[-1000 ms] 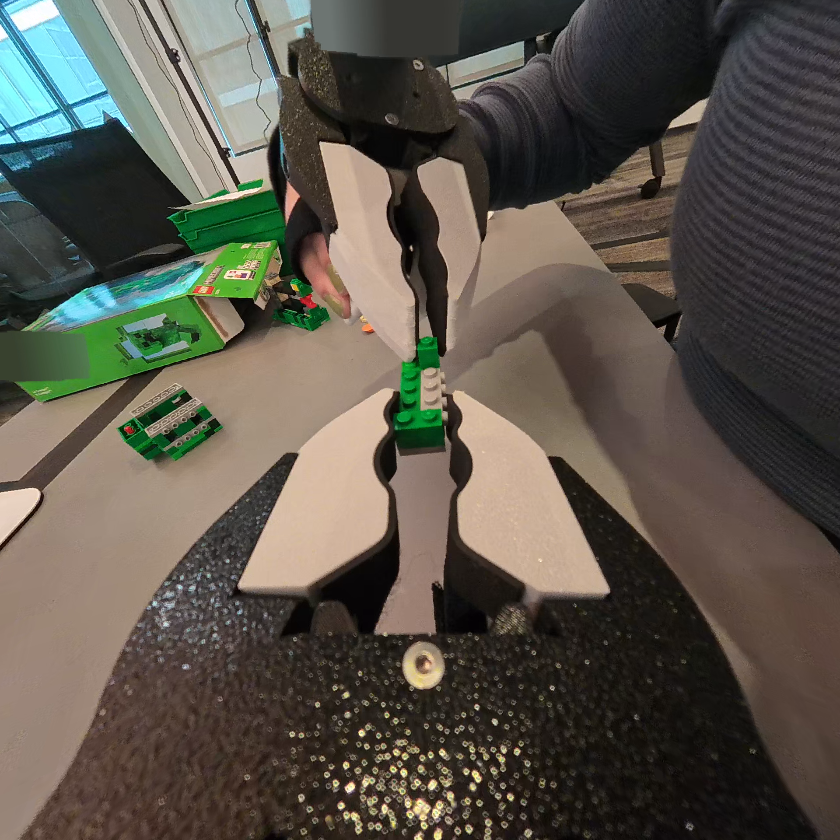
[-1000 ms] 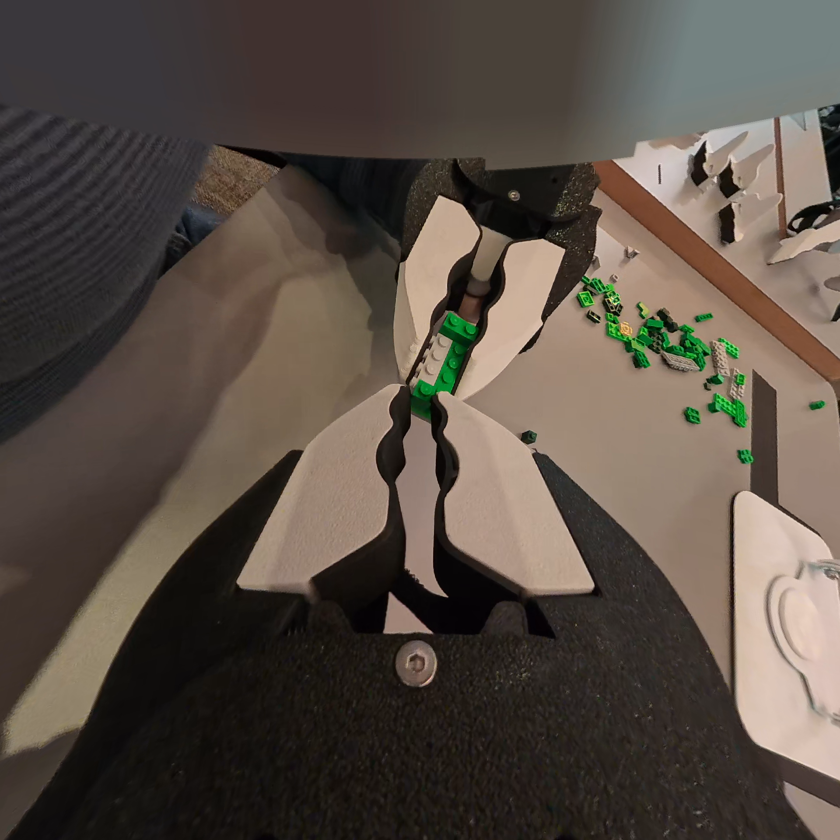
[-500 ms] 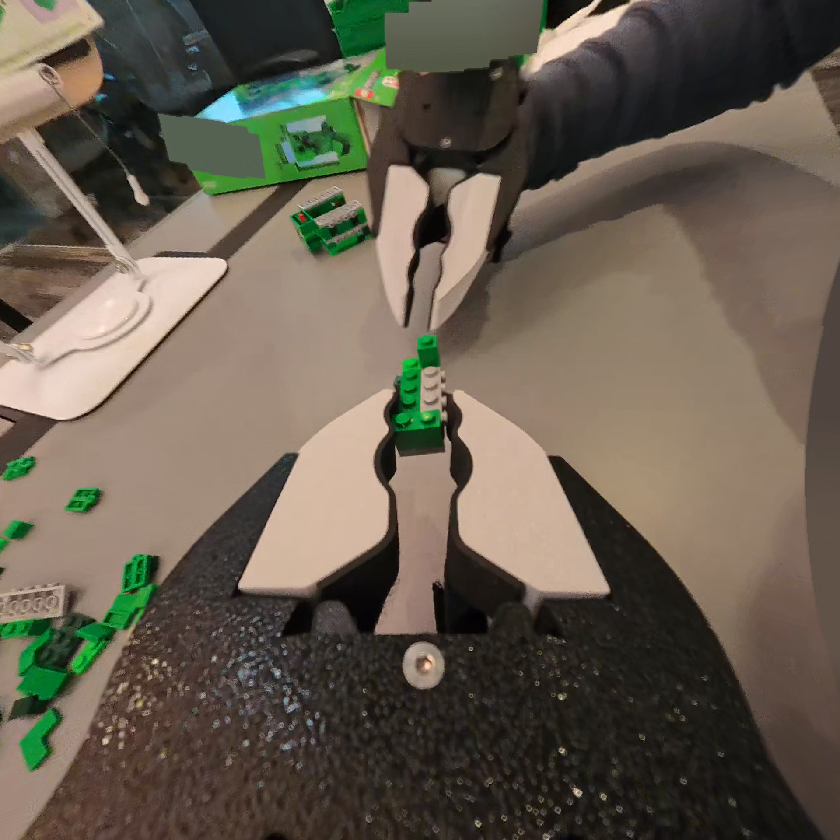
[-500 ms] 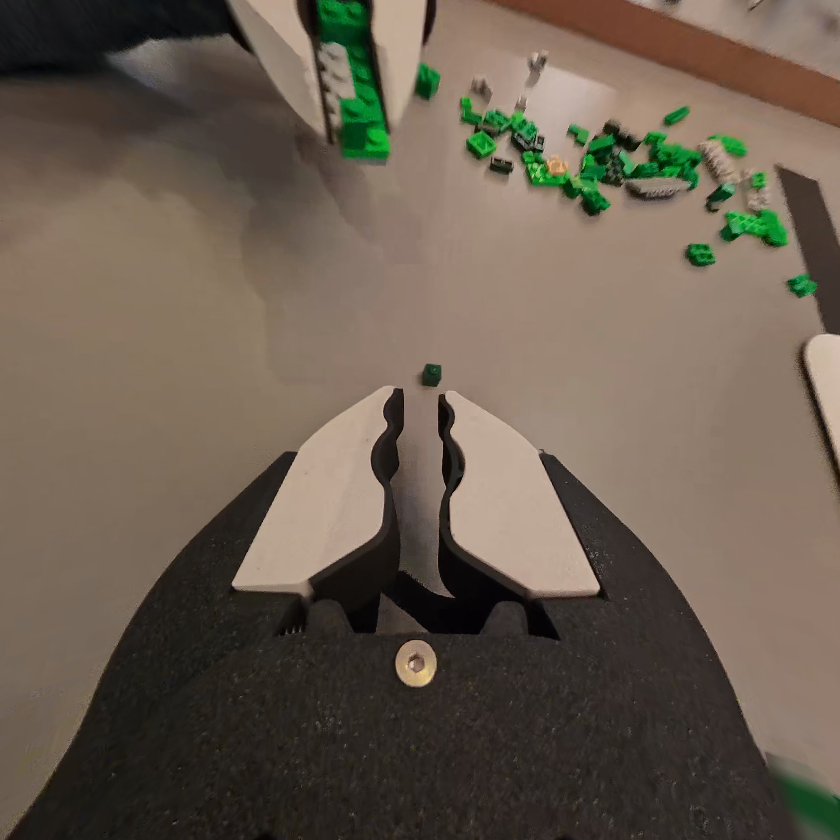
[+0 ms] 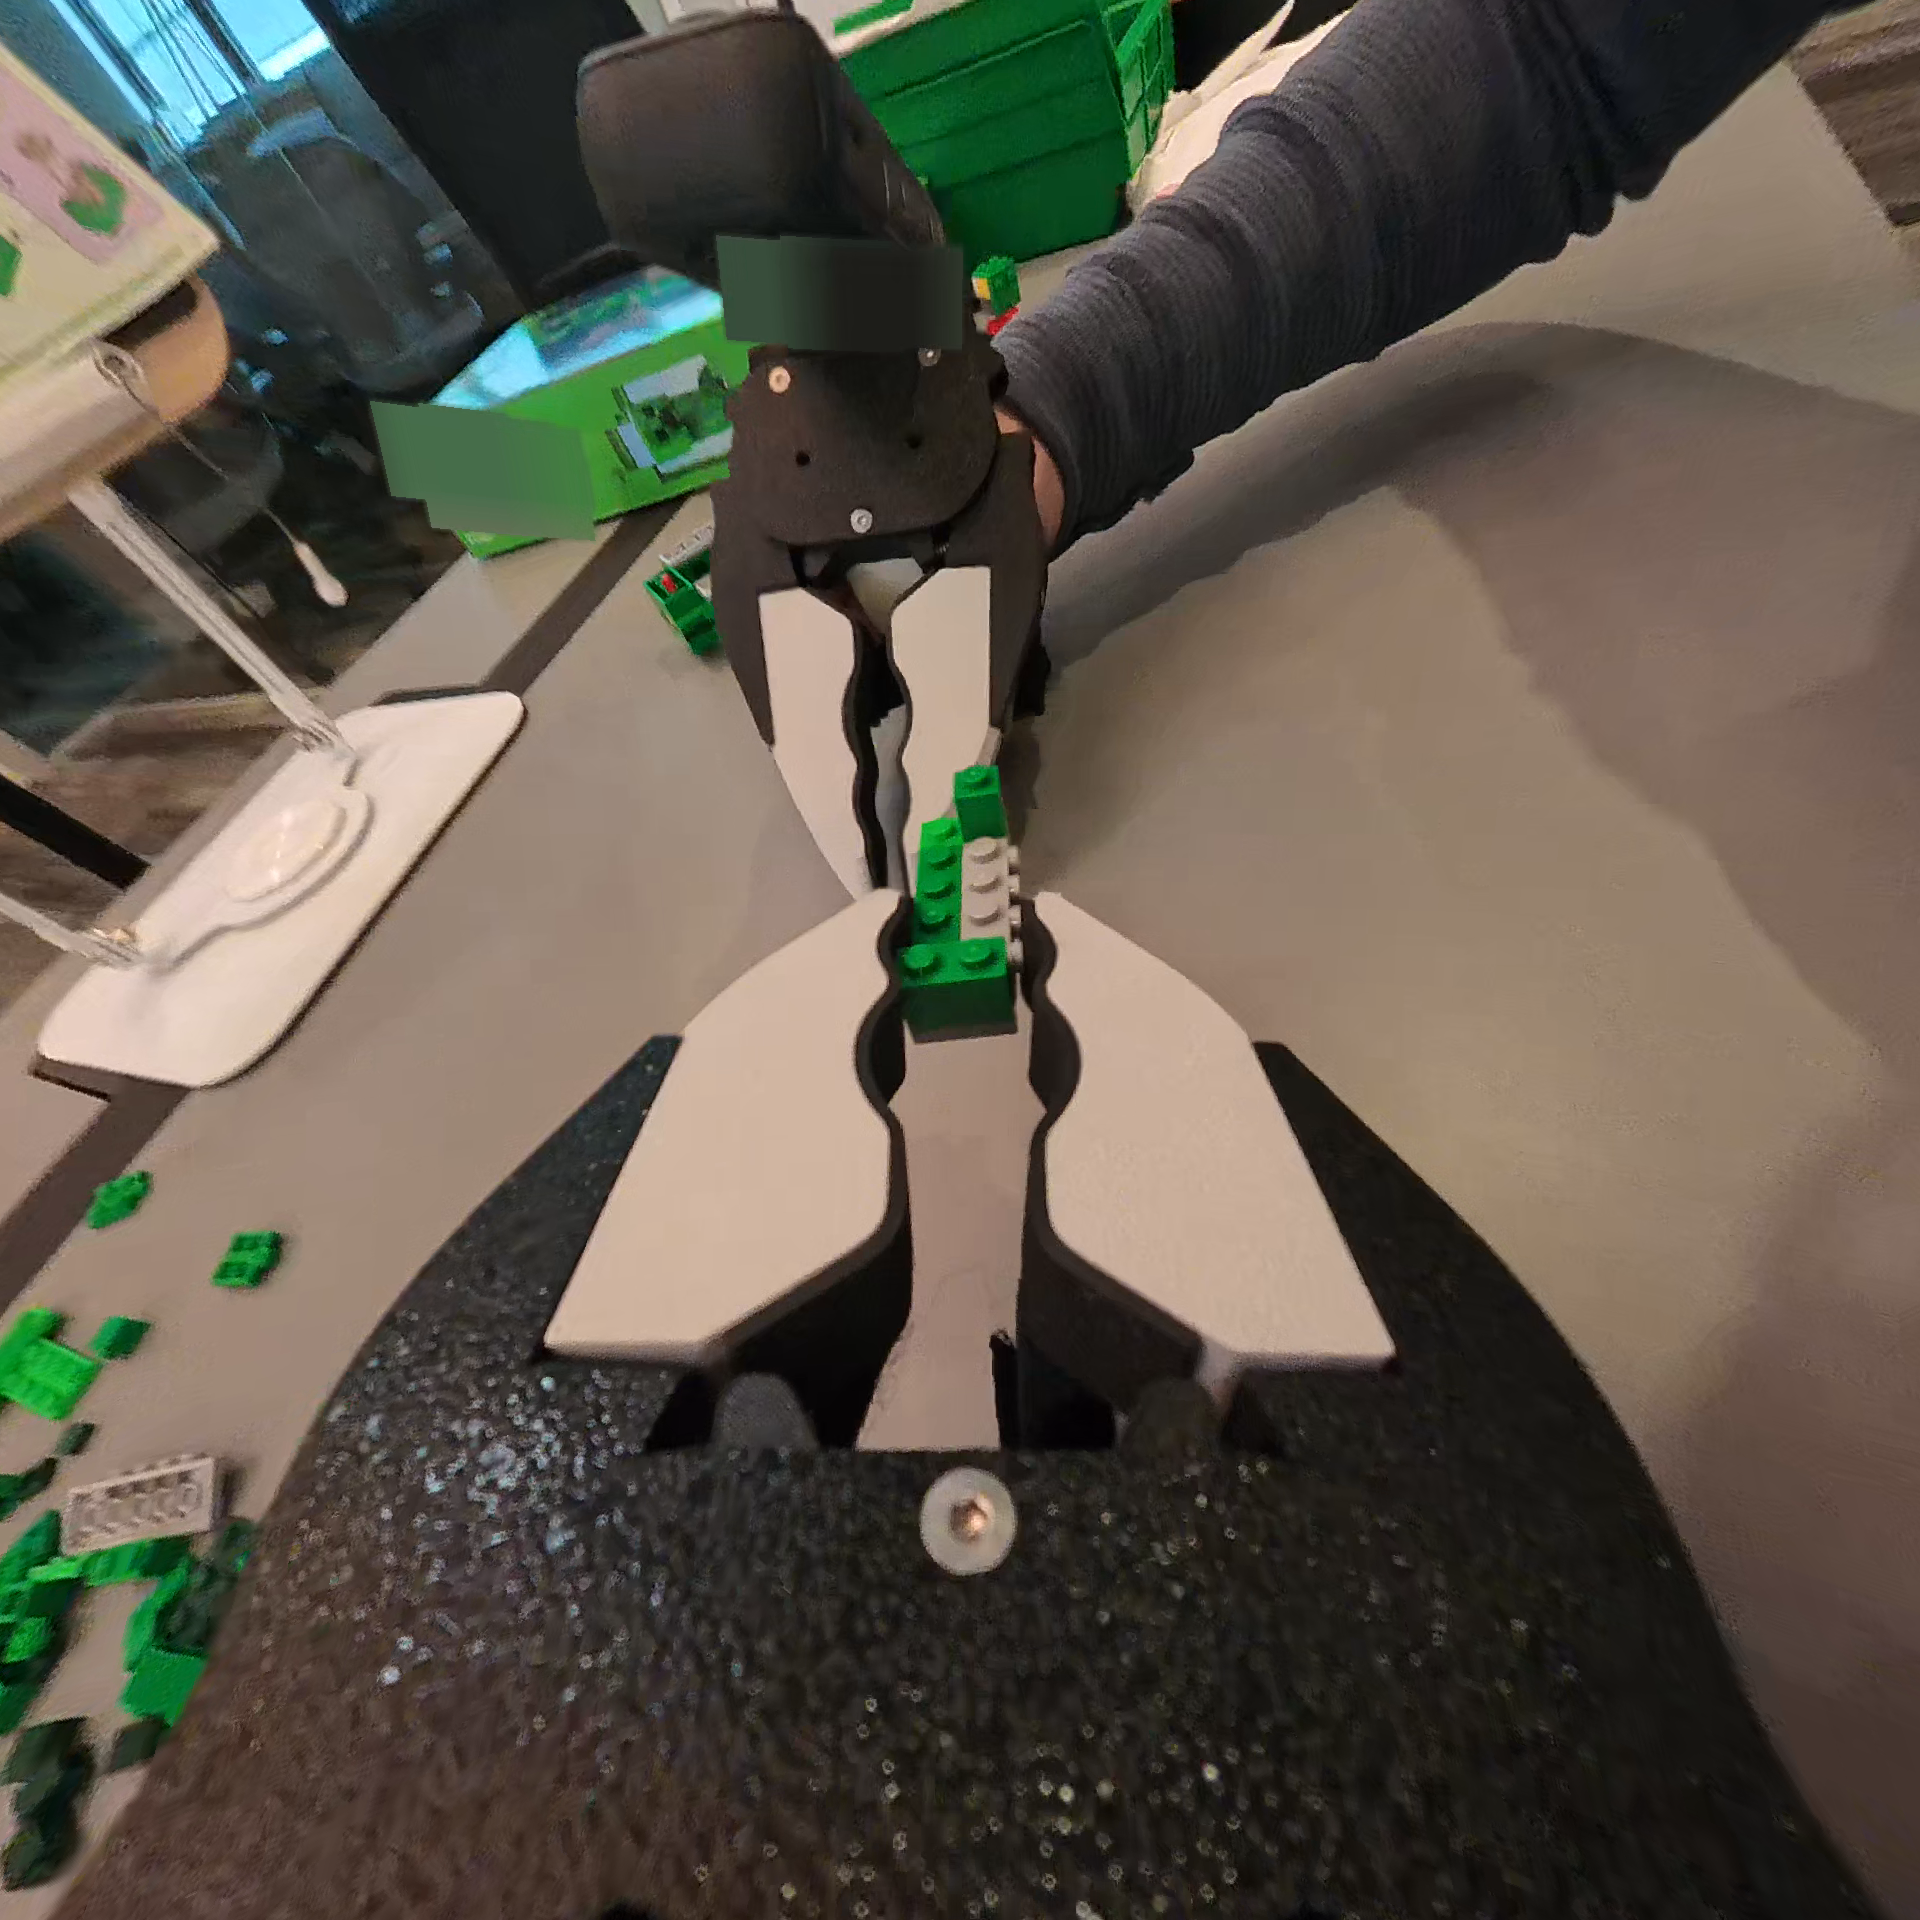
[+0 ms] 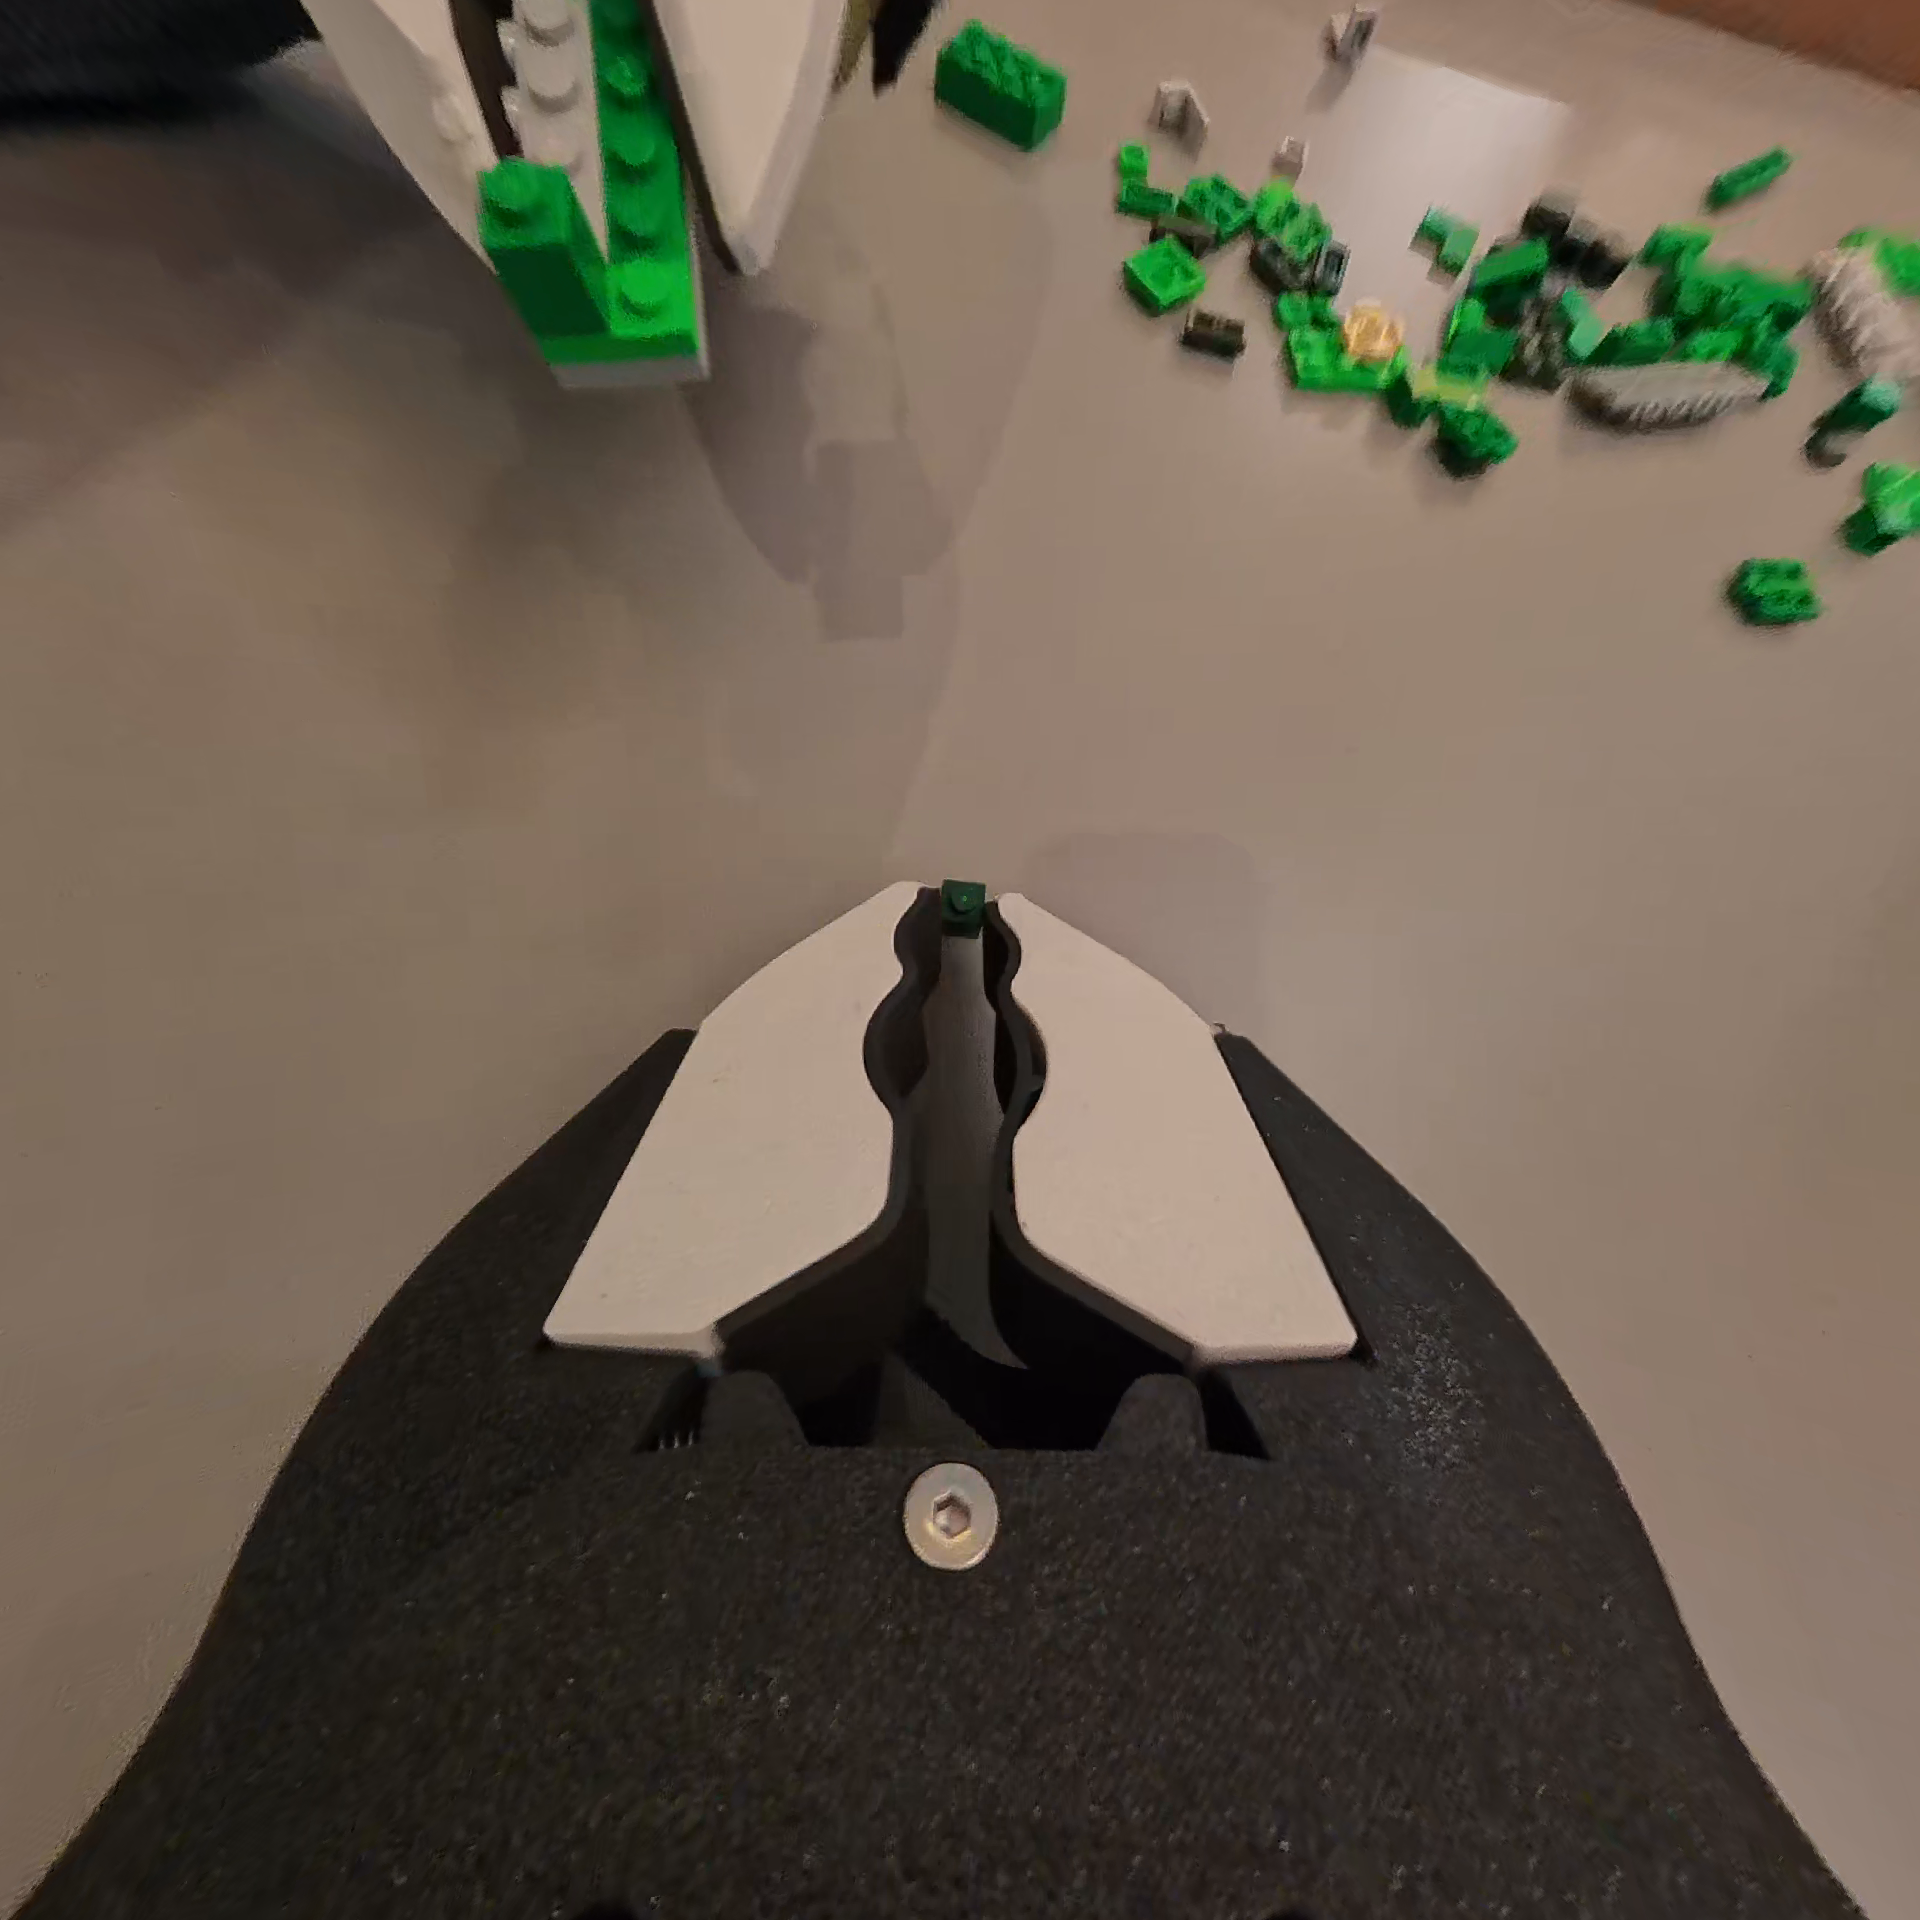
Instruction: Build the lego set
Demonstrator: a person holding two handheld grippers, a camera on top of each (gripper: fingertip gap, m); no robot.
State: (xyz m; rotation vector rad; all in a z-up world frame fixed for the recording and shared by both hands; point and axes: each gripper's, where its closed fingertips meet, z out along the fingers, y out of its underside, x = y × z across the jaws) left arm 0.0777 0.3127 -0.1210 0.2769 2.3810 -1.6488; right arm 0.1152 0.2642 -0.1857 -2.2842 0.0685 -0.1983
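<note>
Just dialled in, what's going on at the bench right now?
A person is building a lego set with two handheld tools. The left tool is shut on a small green-and-grey assembly, held above the grey table. The right tool is down at the table, pinching a tiny dark green piece at its tips. Loose bricks lie scattered off to one side.

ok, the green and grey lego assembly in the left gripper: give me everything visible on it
The lego assembly is small, glossy plastic: a grey studded strip beside a bright green studded strip, a green brick across the near end, one taller green block at the far end. It is clamped between the left gripper fingertips, held above the table. Nothing else visibly touches it.
</note>
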